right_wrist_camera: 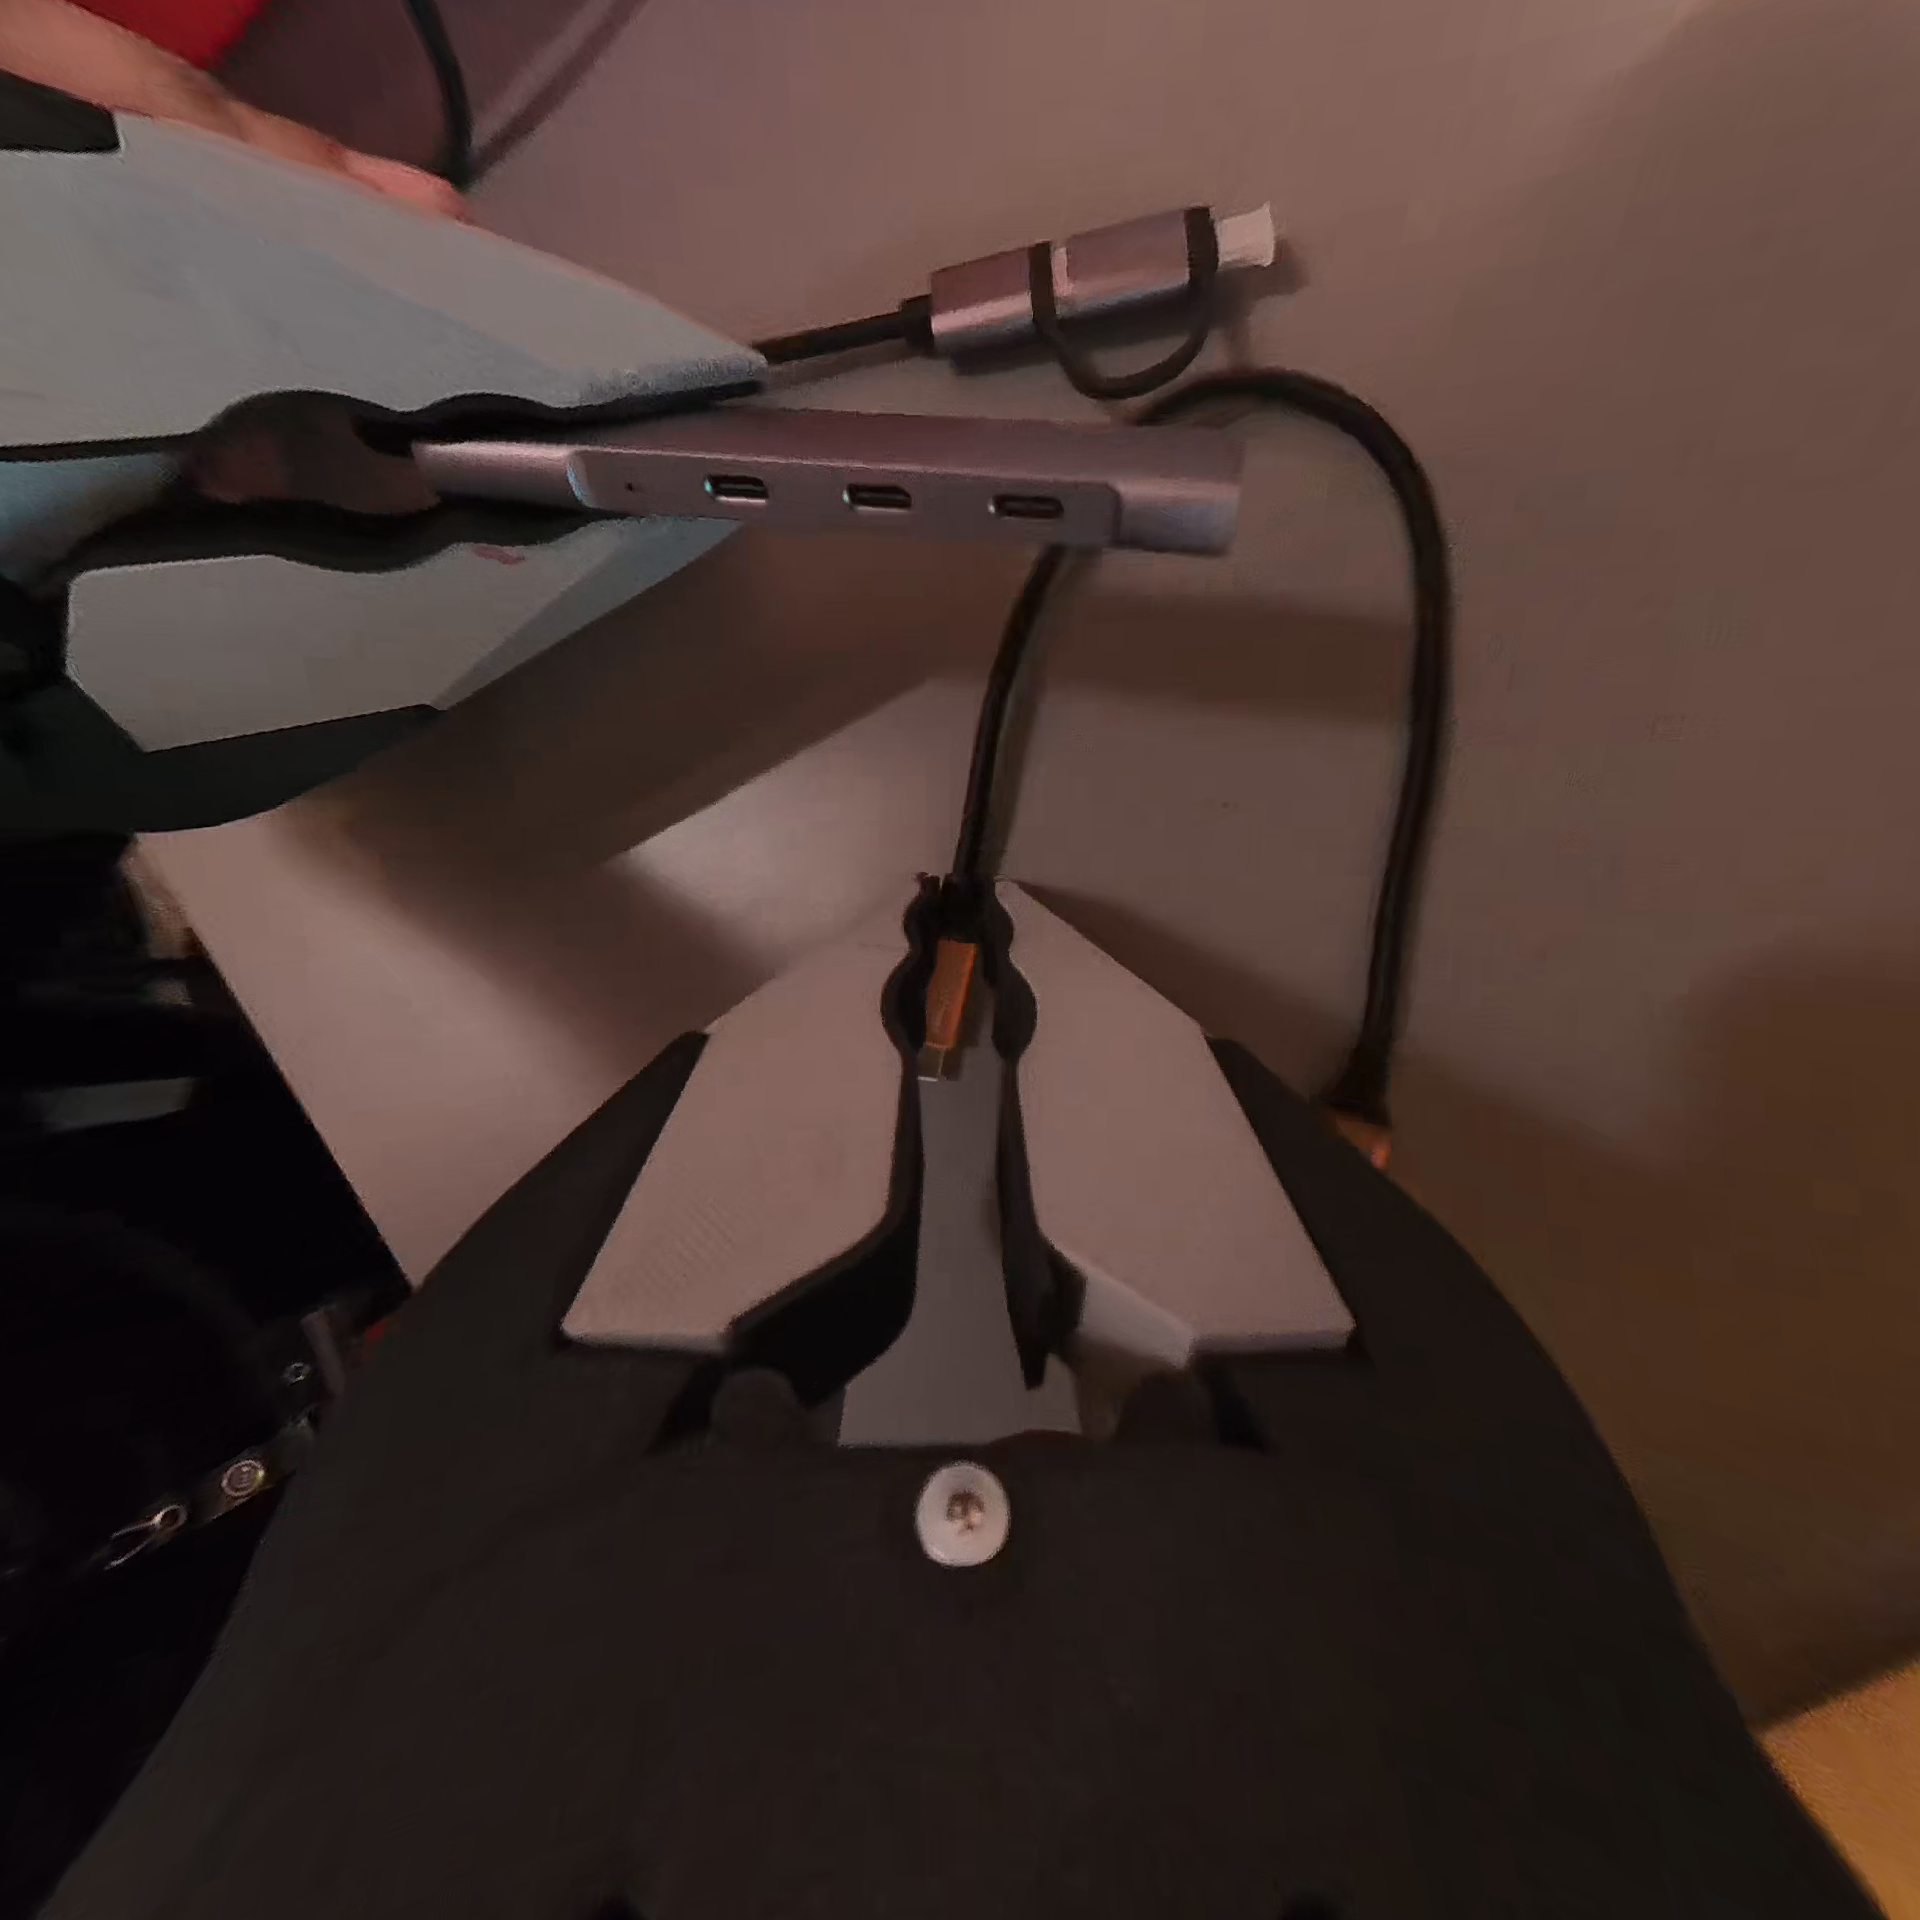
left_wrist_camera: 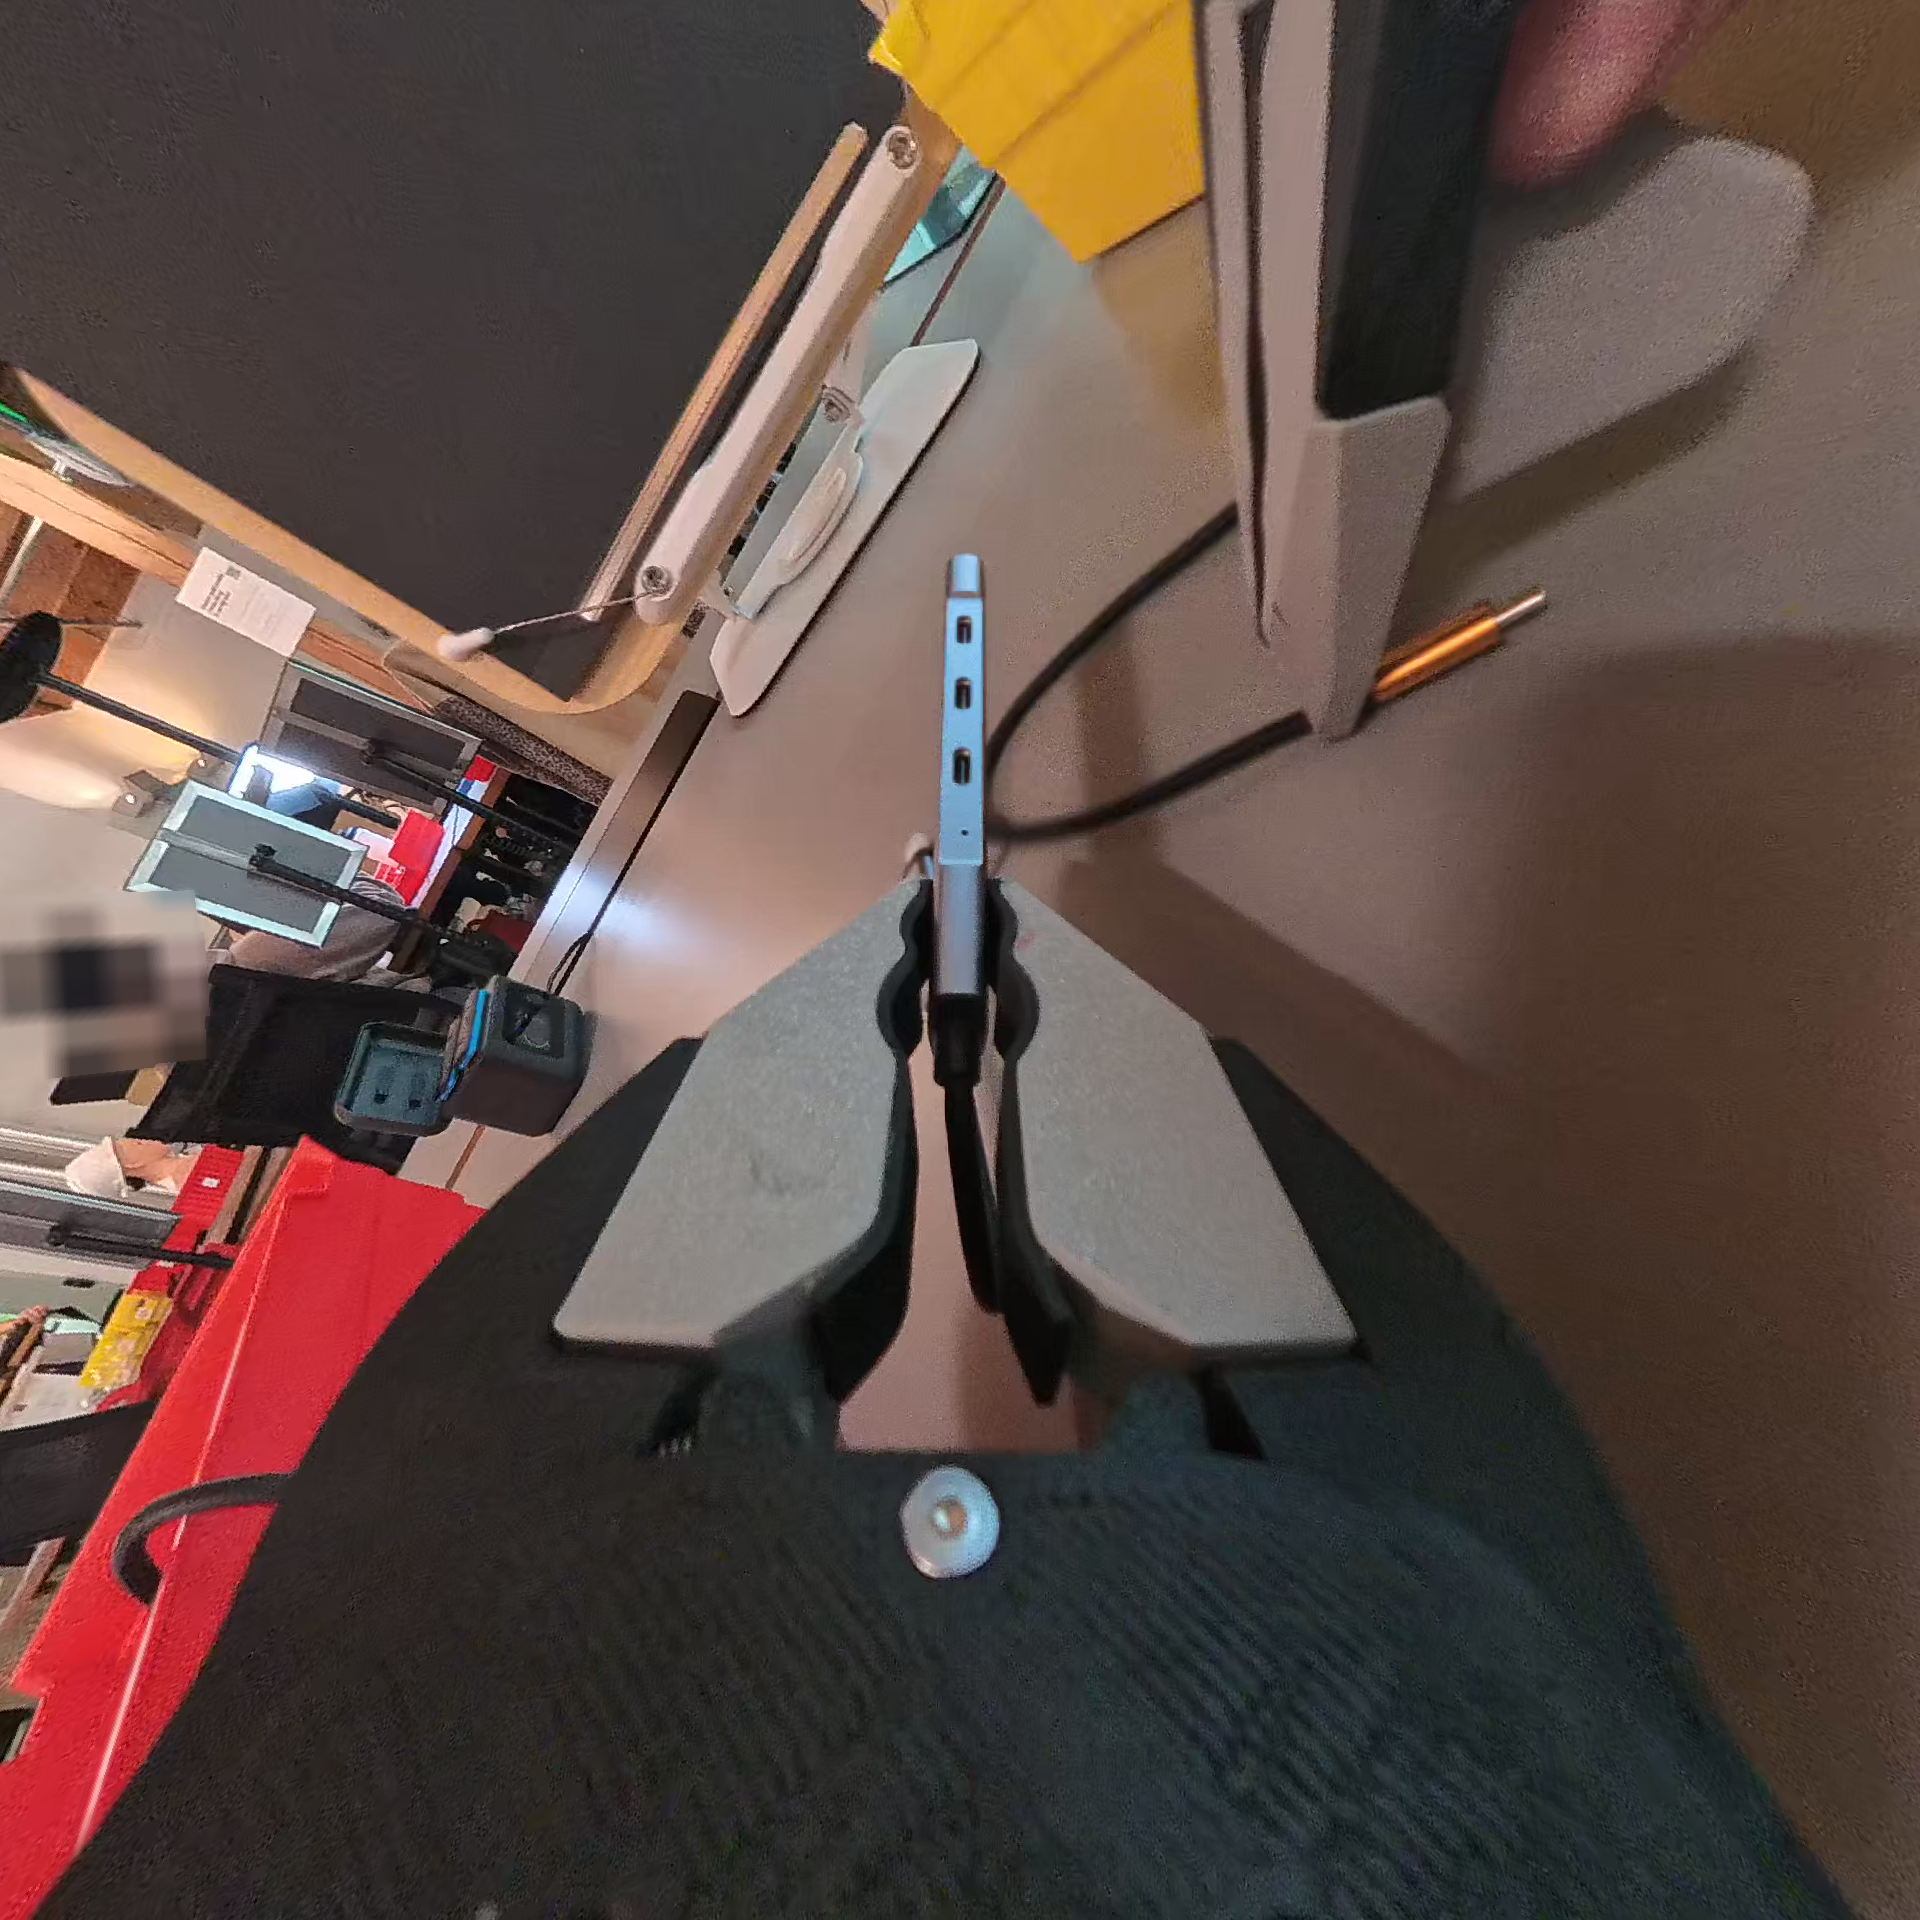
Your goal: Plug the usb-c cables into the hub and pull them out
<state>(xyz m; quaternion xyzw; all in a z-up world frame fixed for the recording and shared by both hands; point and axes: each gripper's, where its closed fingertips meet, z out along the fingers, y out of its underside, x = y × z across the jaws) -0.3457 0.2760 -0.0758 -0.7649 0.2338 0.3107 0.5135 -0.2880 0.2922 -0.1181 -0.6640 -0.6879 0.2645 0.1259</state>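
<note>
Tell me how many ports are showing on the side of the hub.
3, in a row along the hub's edge face: one nearest the left tool at, one in the middle, one toward the free end. All are empty. Other faces may hide more.

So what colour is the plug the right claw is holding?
Orange, with a black cable; the plug shows best in the right wrist view.

One hub (right_wrist_camera: 831, 473) — three ports, two orange plugs (right_wrist_camera: 951, 987).
</note>
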